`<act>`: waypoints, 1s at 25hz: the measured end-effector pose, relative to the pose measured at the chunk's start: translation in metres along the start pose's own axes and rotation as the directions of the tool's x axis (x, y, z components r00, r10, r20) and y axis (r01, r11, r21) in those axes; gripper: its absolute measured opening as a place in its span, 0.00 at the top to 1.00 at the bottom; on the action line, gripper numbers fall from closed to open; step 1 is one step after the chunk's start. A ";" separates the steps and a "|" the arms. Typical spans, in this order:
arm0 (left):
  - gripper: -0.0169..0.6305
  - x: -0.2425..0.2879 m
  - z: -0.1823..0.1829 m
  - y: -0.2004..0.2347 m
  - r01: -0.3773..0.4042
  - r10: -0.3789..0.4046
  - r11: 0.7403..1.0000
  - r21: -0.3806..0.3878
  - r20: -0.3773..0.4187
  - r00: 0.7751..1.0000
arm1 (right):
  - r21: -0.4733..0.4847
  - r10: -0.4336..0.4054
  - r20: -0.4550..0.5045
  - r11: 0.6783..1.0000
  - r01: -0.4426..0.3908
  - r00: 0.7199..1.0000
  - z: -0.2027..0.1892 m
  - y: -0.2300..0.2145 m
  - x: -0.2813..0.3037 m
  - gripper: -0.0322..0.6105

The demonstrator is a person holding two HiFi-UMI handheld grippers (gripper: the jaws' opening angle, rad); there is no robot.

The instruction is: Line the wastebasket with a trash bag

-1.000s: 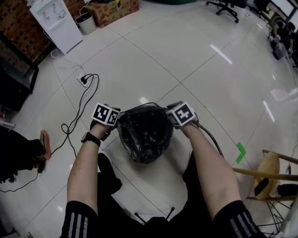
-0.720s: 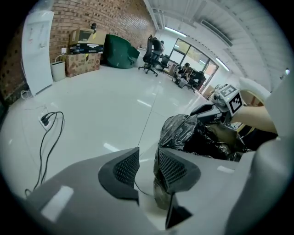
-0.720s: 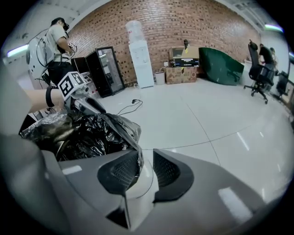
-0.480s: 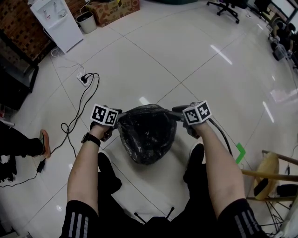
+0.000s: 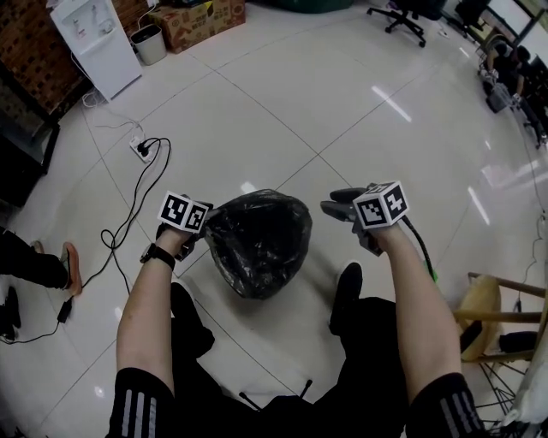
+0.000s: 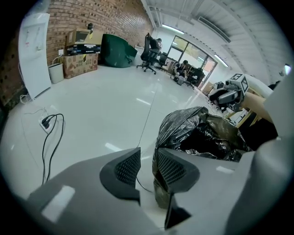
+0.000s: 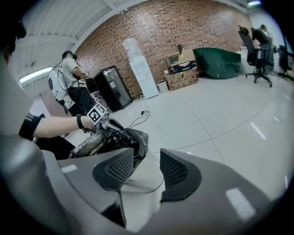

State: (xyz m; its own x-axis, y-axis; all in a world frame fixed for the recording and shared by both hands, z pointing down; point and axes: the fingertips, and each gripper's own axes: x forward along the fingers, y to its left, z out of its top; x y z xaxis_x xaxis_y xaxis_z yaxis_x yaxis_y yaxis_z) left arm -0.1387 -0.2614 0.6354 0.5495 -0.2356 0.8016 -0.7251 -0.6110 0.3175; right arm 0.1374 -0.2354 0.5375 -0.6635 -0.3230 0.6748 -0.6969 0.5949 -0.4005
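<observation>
- Two grippers are in my hands, and neither one pinches anything.
- My left gripper (image 6: 148, 160) has its pads a little apart, and they have just been closing a bit. Pale floor (image 5: 300, 111) shows through the gap. A fold of the bag (image 6: 202, 133) lies against the inner face of the pad on that view's right only.
- My right gripper (image 7: 147, 167) has its jaws wide apart, and they have just been opening. Only floor shows between them, and the bag's rim sits beyond the pad on that view's left, not touching it.
- From the head view, the left gripper is at the bag's left rim. The right one is off to the bag's right, with bare floor between them.
- The bag is black and crumpled, with its mouth gaping upward. It stands on the floor just ahead of my legs, between my two arms. The film hides the basket, so I cannot make out its walls.
- A watch (image 5: 157, 255) is on my left wrist, and my black shoe (image 5: 347, 295) is just right of the bag.
- A black cable (image 5: 128, 231) snakes across the tiles on the left to a power strip (image 5: 141, 148).
- Well beyond that, a white dispenser (image 5: 94, 43), a small bin (image 5: 147, 43) and a cardboard box (image 5: 197, 19) stand along a brick wall (image 7: 174, 27).
- An office chair (image 5: 398, 15) is at the far end, and a wooden chair (image 5: 488, 312) is near my right elbow.
- In the right gripper view another person (image 7: 69, 73) stands by the wall.
</observation>
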 end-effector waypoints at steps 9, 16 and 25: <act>0.80 -0.023 0.006 0.002 0.003 -0.004 1.000 0.024 0.038 0.999 | 0.203 0.049 -0.005 0.978 -0.047 0.999 -0.053 0.058 -0.003 0.66; 0.79 -0.043 0.016 -0.014 -0.042 0.037 0.995 0.089 0.060 0.998 | 0.229 0.037 0.040 0.972 -0.045 0.999 -0.077 0.096 0.014 0.66; 0.79 -0.079 -0.003 -0.036 -0.186 0.180 0.960 0.209 0.048 0.983 | 0.239 0.001 0.049 0.971 -0.012 0.999 -0.088 0.071 0.023 0.93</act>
State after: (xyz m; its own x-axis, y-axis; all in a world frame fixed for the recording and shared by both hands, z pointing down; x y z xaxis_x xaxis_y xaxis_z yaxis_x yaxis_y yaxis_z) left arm -0.1571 -0.2187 0.5617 0.4296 -0.3774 0.8203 -0.7117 -0.7007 0.0503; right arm 0.0968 -0.1355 0.5790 -0.6765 -0.3581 0.6436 -0.7335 0.4056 -0.5453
